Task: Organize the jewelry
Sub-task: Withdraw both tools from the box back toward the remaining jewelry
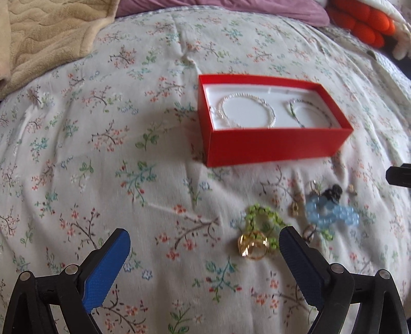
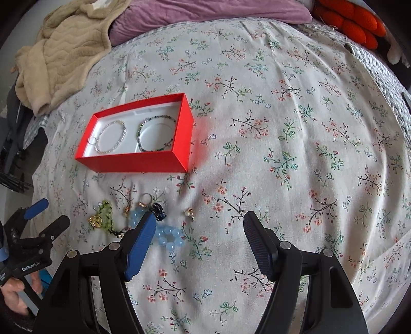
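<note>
A red box (image 1: pixel 274 147) (image 2: pixel 133 161) with a white liner sits on the floral bedspread. It holds a silver bead bracelet (image 1: pixel 246 111) (image 2: pixel 111 140) and a dark green bead bracelet (image 1: pixel 300 113) (image 2: pixel 156 135). Loose jewelry lies in front of it: a green bead bracelet (image 1: pixel 264 218) (image 2: pixel 106 217), a gold ring (image 1: pixel 253 246) (image 2: pixel 95 221), a light blue bead bracelet (image 1: pixel 331 212) (image 2: pixel 168 235), a black piece (image 1: pixel 334 192) (image 2: pixel 159 209) and small gold earrings (image 1: pixel 294 208) (image 2: pixel 190 213). My left gripper (image 1: pixel 204 244) (image 2: pixel 47 213) is open and empty, left of the pile. My right gripper (image 2: pixel 200 226) is open and empty, just right of the blue bracelet.
A beige blanket (image 1: pixel 51 33) (image 2: pixel 66 54) lies at the back left, a purple pillow (image 2: pixel 205 15) at the back, an orange plush thing (image 1: pixel 364 20) (image 2: pixel 349 20) at the back right. The floral bedspread (image 2: pixel 308 128) stretches to the right.
</note>
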